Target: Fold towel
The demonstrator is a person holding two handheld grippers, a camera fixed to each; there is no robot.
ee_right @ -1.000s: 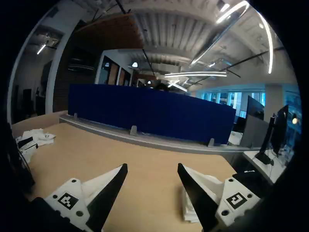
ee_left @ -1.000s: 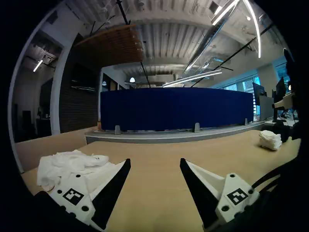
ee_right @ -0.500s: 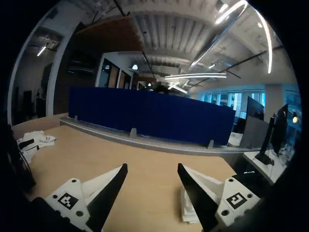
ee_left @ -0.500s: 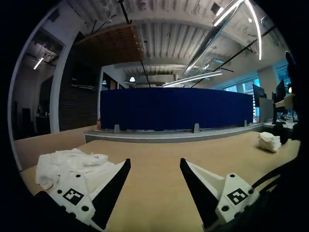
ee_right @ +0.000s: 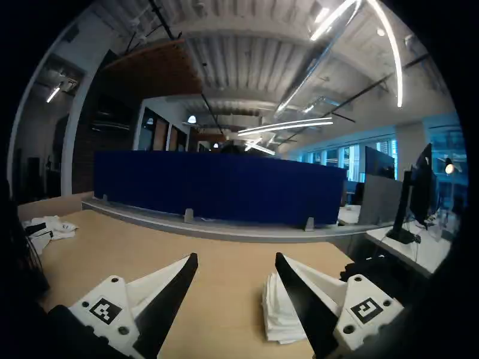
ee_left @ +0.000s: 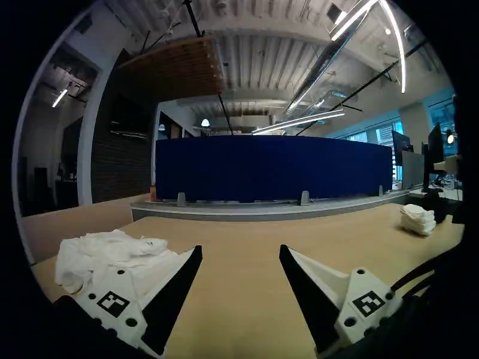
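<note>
- The left tongs stand wide open above the bench, nothing between their two white, black-edged fingers.
- The right tongs are spread just as wide, and they too grip nothing.
- A crumpled white towel lies unfolded on the bench just beyond the left finger of the left tongs, which hides its near edge. Whether finger and cloth touch cannot be told.
- In the right gripper view the same towel shows small at the far left of the bench, well apart from the right tongs.
- A folded stack of white cloth sits on the bench near its right end, beside the right finger of the right tongs and partly behind it.
- In the left gripper view that stack lies far off to the right, well apart from the towel, with bare pale wood between them.
- A long blue screen on grey feet runs along the back of the bench.
- Dark monitors stand on a white desk off to the right, with windows behind them.
- Strip lights hang from the open ribbed ceiling.
</note>
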